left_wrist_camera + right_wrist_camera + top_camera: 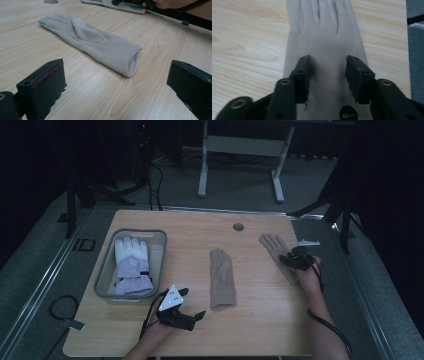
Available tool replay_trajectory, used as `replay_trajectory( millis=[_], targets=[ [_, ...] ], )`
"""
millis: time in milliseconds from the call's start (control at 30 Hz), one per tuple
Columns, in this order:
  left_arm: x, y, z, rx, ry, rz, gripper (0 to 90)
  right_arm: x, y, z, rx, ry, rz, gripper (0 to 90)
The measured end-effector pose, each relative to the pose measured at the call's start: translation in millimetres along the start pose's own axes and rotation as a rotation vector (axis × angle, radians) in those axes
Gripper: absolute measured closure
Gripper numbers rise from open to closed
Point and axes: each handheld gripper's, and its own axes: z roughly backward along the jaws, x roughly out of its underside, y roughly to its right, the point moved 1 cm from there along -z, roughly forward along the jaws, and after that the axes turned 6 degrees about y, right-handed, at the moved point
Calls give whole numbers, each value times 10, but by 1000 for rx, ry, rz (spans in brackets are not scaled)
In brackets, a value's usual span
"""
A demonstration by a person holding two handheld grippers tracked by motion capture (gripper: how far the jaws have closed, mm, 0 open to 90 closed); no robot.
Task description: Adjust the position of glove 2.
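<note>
Two tongs: the right gripper (pixel 327 75), half spread, sits over a tan glove (pixel 324 37); the left gripper (pixel 117 82), lower in the frame, gapes wide and holds nothing

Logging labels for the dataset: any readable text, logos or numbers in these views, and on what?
"ID": pale letters on the dark floor left of the table.
Round black patch with a pale mark on the beige glove, below the right gripper: a logo, no legible letters.
Round emblem on the white glove in the bin: too small to read.
</note>
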Motion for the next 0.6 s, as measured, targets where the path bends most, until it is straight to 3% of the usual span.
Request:
replay_trajectory(
  millis=[167, 233, 367, 467, 533, 600],
  targets=[
    [5, -3, 7, 0, 1, 4, 19, 7, -10, 18, 14, 0, -12, 781],
    [6, -3, 6, -2, -3, 0, 19, 5, -19, 20, 20, -1, -14, 794],
    [4, -2, 3, 0, -2, 0, 19, -6, -88, 45, 69, -2, -68, 823],
    [3, -2, 2, 0, -4, -3, 19, -23, -136, 93, 76, 8, -99, 824],
    [-5, -2, 8, -5, 0, -6, 19, -32, -169, 151, 51, 23, -130, 825],
    [-15, -12, 19, -7, 7, -4, 19, -36, -214, 224, 64, 40, -140, 826]
  ],
)
